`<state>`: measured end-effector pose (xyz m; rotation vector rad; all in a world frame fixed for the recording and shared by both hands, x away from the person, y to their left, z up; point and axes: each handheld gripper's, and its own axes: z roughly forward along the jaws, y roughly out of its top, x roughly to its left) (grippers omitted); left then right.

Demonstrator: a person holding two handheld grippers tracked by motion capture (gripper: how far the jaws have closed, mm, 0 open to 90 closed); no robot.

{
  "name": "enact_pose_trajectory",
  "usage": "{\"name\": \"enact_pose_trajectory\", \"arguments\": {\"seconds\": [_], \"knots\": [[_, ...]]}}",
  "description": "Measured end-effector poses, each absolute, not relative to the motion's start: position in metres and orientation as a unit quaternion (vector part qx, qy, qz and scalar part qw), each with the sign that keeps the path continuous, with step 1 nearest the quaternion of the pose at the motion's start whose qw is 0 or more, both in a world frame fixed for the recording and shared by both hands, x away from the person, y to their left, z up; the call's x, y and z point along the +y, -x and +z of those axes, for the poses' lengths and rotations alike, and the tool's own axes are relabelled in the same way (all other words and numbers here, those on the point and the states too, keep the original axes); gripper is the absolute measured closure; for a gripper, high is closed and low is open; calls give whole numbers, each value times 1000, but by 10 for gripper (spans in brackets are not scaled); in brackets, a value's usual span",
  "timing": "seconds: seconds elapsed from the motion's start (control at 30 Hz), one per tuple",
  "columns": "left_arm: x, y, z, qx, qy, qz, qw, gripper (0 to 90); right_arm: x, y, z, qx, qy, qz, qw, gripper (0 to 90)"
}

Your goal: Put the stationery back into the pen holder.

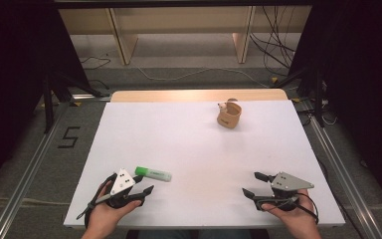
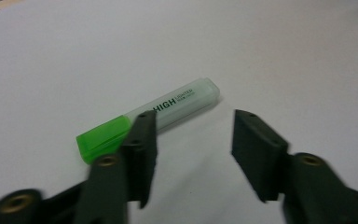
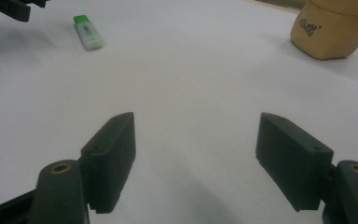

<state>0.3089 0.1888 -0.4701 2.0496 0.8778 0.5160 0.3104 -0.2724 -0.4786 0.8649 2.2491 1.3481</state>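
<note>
A green highlighter (image 1: 153,174) with a bright green cap lies flat on the white table top (image 1: 194,149) near the front left. My left gripper (image 1: 146,184) sits just in front of it, held in a hand. In the left gripper view the highlighter (image 2: 168,109) lies just beyond the jaw tips, partly behind the left jaw, and my left gripper (image 2: 193,116) stands open with nothing between its pads. My right gripper (image 1: 250,182) rests at the front right, open and empty (image 3: 196,119); it faces the distant highlighter (image 3: 88,32).
A tan cup (image 1: 229,114) with something small in it stands near the table's far edge, right of centre; it appears at the top right in the right gripper view (image 3: 328,32). Metal rails run along the floor on both sides of the table.
</note>
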Motion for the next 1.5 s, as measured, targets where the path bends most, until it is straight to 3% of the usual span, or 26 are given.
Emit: {"name": "enact_pose_trajectory", "arguments": {"seconds": [0.13, 0.23, 0.83, 1.5], "knots": [[178, -312, -466, 343, -818, 207, 412, 801, -272, -311, -479, 800, -303, 482, 189, 292], [169, -316, -464, 351, -816, 205, 411, 894, -273, -310, -479, 800, -301, 484, 190, 292], [118, -389, -472, 417, -824, 179, 341, 897, -271, -311, -480, 801, -304, 480, 186, 292], [102, -396, -483, 427, -838, 163, 297, 898, -271, -310, -480, 802, -303, 481, 184, 292]]}}
